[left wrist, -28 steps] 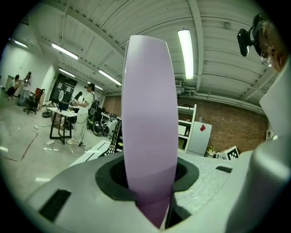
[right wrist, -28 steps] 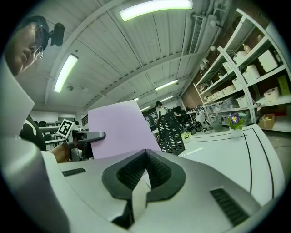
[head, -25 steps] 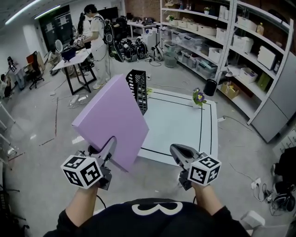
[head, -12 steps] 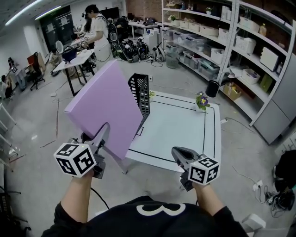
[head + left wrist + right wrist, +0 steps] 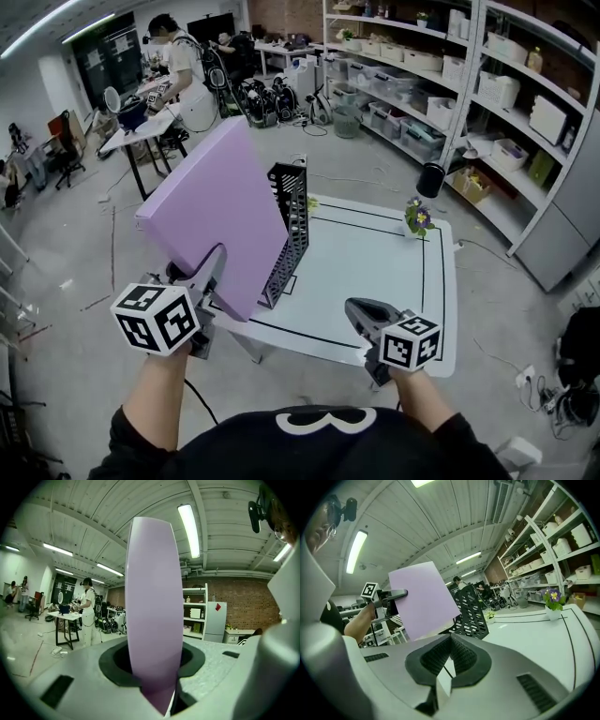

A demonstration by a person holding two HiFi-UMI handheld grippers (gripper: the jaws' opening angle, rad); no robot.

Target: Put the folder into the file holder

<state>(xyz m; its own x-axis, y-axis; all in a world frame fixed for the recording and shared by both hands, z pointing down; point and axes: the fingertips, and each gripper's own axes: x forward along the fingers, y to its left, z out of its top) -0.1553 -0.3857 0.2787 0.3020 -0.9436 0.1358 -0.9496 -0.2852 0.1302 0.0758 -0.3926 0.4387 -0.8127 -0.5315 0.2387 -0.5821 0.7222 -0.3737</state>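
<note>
A large purple folder (image 5: 220,211) is held up, tilted, over the near left edge of the white table (image 5: 375,272). My left gripper (image 5: 204,279) is shut on its lower corner. In the left gripper view the folder (image 5: 154,611) stands edge-on between the pads. The black perforated file holder (image 5: 291,225) stands upright on the table's left side, right behind the folder; whether they touch I cannot tell. My right gripper (image 5: 361,314) hovers at the table's near edge, shut and holding nothing. The right gripper view shows the folder (image 5: 423,597) in front of the holder (image 5: 468,611).
A small pot of flowers (image 5: 417,217) stands at the table's far right corner. Black lines frame the tabletop. Shelves with boxes (image 5: 487,94) run along the right. A person (image 5: 178,70) stands at a work table at the back left. Cables lie on the floor.
The left gripper has carried the folder forward to the table. The folder now stands more upright, just left of the file holder. The right gripper has kept its place by the near edge.
</note>
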